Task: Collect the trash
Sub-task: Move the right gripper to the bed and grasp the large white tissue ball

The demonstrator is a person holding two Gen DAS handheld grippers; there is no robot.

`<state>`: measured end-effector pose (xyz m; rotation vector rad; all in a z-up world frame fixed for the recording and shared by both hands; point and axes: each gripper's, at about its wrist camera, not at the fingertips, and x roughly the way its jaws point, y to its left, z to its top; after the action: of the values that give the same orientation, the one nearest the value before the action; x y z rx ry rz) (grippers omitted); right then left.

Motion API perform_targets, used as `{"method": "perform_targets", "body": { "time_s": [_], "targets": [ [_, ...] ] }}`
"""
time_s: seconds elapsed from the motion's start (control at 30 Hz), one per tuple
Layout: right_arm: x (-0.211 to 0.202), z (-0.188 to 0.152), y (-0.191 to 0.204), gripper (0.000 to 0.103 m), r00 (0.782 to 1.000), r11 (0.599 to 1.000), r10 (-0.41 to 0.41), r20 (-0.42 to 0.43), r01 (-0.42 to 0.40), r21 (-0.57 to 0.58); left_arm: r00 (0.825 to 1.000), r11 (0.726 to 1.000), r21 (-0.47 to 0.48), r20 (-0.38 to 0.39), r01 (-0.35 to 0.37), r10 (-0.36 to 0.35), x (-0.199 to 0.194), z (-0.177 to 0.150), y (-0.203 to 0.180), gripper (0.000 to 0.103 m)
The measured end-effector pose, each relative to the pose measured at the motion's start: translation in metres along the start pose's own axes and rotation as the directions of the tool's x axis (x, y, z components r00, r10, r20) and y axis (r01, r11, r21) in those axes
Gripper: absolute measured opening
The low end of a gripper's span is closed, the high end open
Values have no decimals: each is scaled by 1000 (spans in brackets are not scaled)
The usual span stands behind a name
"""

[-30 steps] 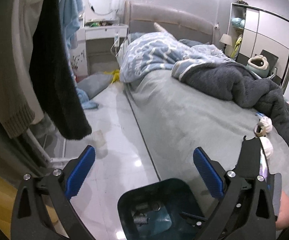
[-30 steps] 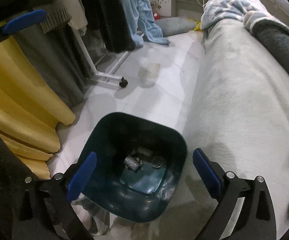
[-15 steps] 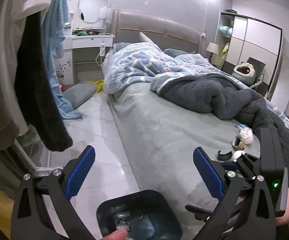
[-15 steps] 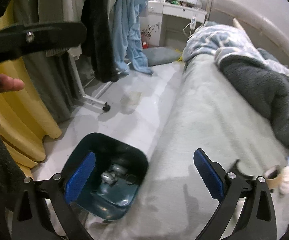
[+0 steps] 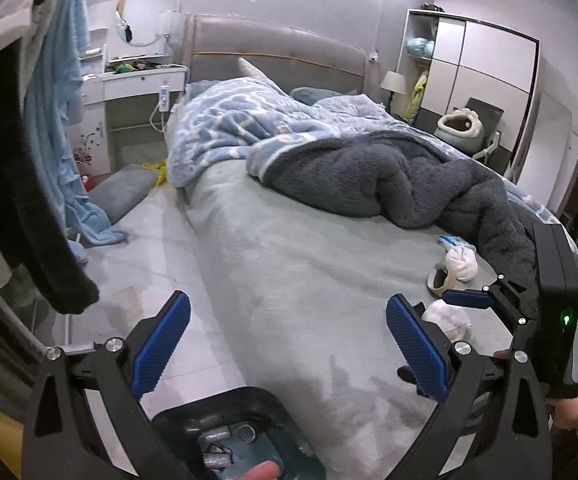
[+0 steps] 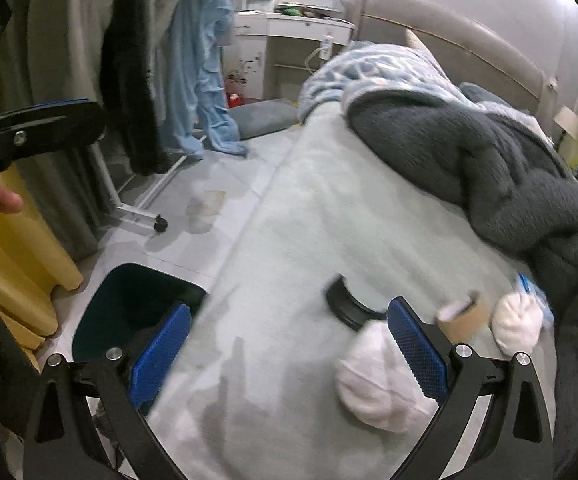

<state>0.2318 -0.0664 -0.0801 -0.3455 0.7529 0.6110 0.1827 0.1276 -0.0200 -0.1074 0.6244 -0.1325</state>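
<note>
- A bedroom. A bed (image 5: 289, 280) covered in a pale grey-green sheet fills the middle of both views, its left side edge running along a light tiled floor (image 5: 145, 248).
- The left gripper (image 5: 287, 346) has its two blue-padded fingers spread wide apart and nothing between them. It hovers over the bed's left edge.
- The right gripper (image 6: 289, 350) is likewise wide open and holds nothing. It hangs above the near part of the sheet.
- A dark teal trash bin (image 6: 129, 300) stands on the floor against the bed's left edge, near the foot. A few small grey scraps (image 5: 217, 436) lie at its bottom.
- Trash lies on the sheet near the bed's right edge, beside a dark grey fleece blanket (image 5: 389, 176).
- A crumpled white tissue (image 6: 377, 384) sits closest, just beside the right gripper's right finger.
- A black round lid-like object (image 6: 347, 304) lies just beyond the tissue; the blur hides what it is.
- A cardboard tape roll (image 6: 463, 316) rests to the right, with a second white wad (image 6: 517, 326) next to it, touching the blanket's edge.
- A blue patterned quilt (image 5: 241, 124) is heaped toward the headboard (image 5: 277, 52).
- Clothes (image 6: 137, 60) hang on a wheeled rack to the left of the floor.
- A person's fingertip (image 5: 259, 470) shows at the bottom of the left view.
</note>
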Motion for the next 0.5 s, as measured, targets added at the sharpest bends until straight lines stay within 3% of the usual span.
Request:
{"method": "perform_targets", "body": {
  "time_s": [0.5],
  "targets": [
    [5, -35, -61, 99, 999, 989, 27, -29, -22, 149, 996, 998, 25, -59, 62, -60, 50, -8, -45, 100]
  ]
}}
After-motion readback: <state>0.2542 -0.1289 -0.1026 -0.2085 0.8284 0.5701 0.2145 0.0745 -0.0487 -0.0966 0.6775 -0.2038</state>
